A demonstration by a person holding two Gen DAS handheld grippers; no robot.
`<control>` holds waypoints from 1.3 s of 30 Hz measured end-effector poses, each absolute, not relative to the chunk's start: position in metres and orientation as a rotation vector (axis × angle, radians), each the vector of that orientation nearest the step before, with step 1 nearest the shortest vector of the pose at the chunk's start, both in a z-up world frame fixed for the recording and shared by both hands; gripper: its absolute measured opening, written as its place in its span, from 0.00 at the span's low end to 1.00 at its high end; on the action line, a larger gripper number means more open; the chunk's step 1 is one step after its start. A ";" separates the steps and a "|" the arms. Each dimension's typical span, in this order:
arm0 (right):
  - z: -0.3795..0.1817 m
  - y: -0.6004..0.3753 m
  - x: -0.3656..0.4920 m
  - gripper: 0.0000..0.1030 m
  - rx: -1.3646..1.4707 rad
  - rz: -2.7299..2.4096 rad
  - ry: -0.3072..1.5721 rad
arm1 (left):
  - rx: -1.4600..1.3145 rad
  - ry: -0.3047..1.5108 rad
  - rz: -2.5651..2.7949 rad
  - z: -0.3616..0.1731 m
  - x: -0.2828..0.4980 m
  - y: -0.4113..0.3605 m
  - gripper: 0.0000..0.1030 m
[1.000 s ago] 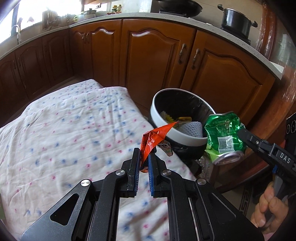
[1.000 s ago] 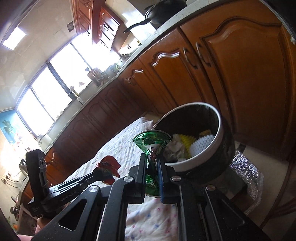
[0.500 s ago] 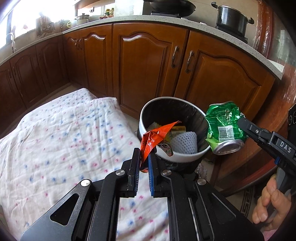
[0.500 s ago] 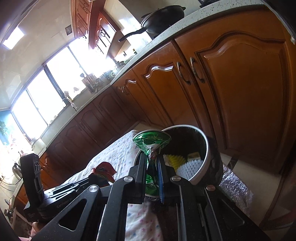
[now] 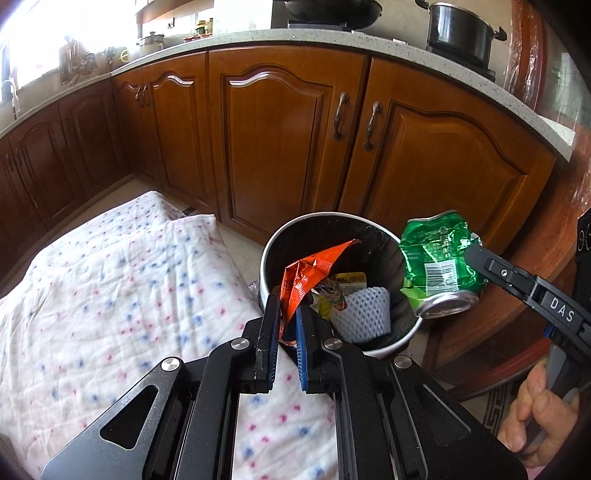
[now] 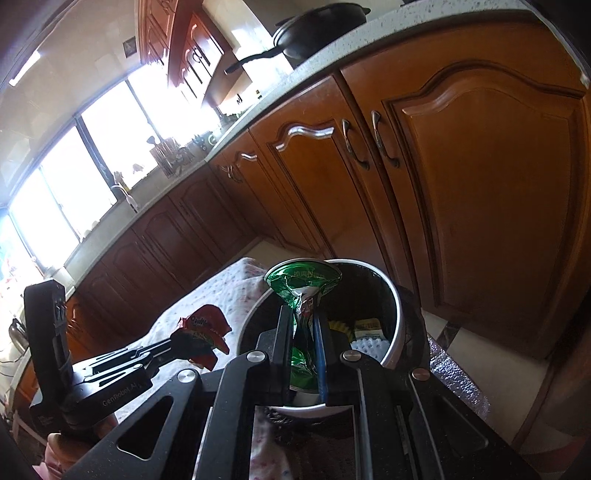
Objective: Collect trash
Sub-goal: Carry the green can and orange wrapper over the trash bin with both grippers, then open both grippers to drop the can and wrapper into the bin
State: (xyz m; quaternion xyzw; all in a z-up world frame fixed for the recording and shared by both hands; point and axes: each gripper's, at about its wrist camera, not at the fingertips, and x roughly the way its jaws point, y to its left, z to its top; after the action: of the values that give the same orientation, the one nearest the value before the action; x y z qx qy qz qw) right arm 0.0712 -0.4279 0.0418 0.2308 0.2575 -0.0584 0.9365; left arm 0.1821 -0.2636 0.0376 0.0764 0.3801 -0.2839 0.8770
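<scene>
Down by the foot of the wooden cabinets (image 5: 273, 147), a person is holding two grippers over a round bin (image 5: 402, 339) lined with a black bag. The left gripper (image 5: 286, 314) is clenching an orange wrapper (image 5: 310, 271), which is sticking up at about one o'clock over the bin's near rim. The right gripper (image 6: 304, 325) is squeezing a crushed green can (image 5: 439, 266), which is hanging at about three o'clock from the bin, just over its right rim. A hand (image 5: 539, 410) is gripping that tool's handle at the picture's lower right, partly cut off by the edge.

Inside the bin, a white foam net (image 5: 365, 314), a yellow packet (image 5: 349, 278) and some crumpled scraps are lying together; the scraps are hard to tell apart. At nine o'clock from the bin a dotted white cloth (image 5: 110, 295) is spreading over a low surface whose edges are hidden. On the counter (image 5: 369, 37), a black pot (image 5: 458, 29) is sitting at one o'clock and a dark pan (image 6: 317, 29) is showing further along. Crinkled silver film (image 6: 454, 373) is lying on the floor beside the bin, mostly covered by the gripper's frame.
</scene>
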 end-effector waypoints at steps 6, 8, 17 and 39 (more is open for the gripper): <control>0.033 -0.430 0.085 0.10 0.461 -0.127 0.570 | 0.177 0.823 -0.599 0.027 0.194 -0.279 0.07; 0.030 -0.431 0.088 0.10 0.454 -0.132 0.584 | 0.186 0.833 -0.602 0.024 0.197 -0.285 0.07; 0.025 -0.429 0.102 0.10 0.423 -0.141 0.631 | 0.217 0.874 -0.611 0.012 0.206 -0.300 0.07; 0.014 -0.441 0.125 0.17 0.457 -0.161 0.692 | 0.254 0.950 -0.621 -0.005 0.224 -0.326 0.12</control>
State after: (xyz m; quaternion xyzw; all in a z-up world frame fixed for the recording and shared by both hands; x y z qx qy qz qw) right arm 0.1254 -0.4408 0.0135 0.2219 0.3359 -0.0780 0.9120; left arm 0.2237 -0.3260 -0.0054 0.1202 0.4486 -0.2935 0.8356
